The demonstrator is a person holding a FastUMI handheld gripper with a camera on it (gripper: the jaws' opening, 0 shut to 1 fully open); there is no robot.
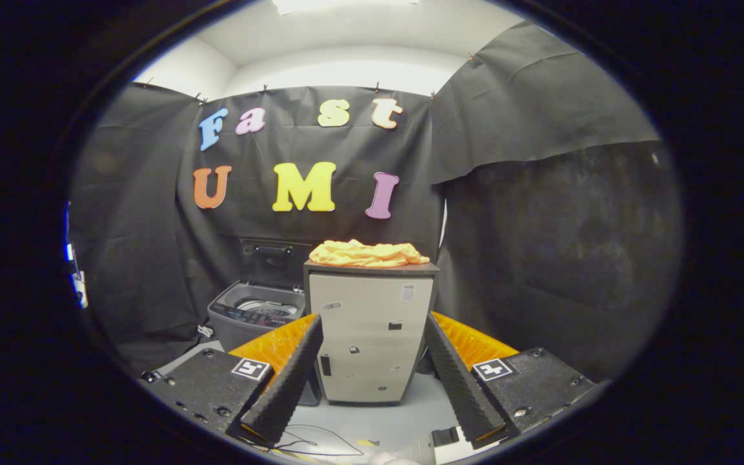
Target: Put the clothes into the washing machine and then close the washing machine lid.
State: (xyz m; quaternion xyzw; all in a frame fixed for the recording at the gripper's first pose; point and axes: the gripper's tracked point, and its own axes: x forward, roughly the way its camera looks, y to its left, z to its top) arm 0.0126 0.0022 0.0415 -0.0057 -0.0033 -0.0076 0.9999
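An orange garment (368, 254) lies crumpled on top of a small beige cabinet (369, 336) that stands beyond my fingers. Left of the cabinet sits a grey top-loading washing machine (257, 314) with its dark lid (270, 258) raised upright at the back, so the drum opening shows. My gripper (372, 361) is open, its two ribbed black fingers (291, 378) spread wide with nothing between them. The cabinet front appears in the gap between the fingers, some way ahead.
Black cloth walls close in the booth behind and to both sides. The floor (372, 420) is pale grey, with thin cables (310, 439) lying on it just below the fingers. A small dark item lies by the washer's left foot.
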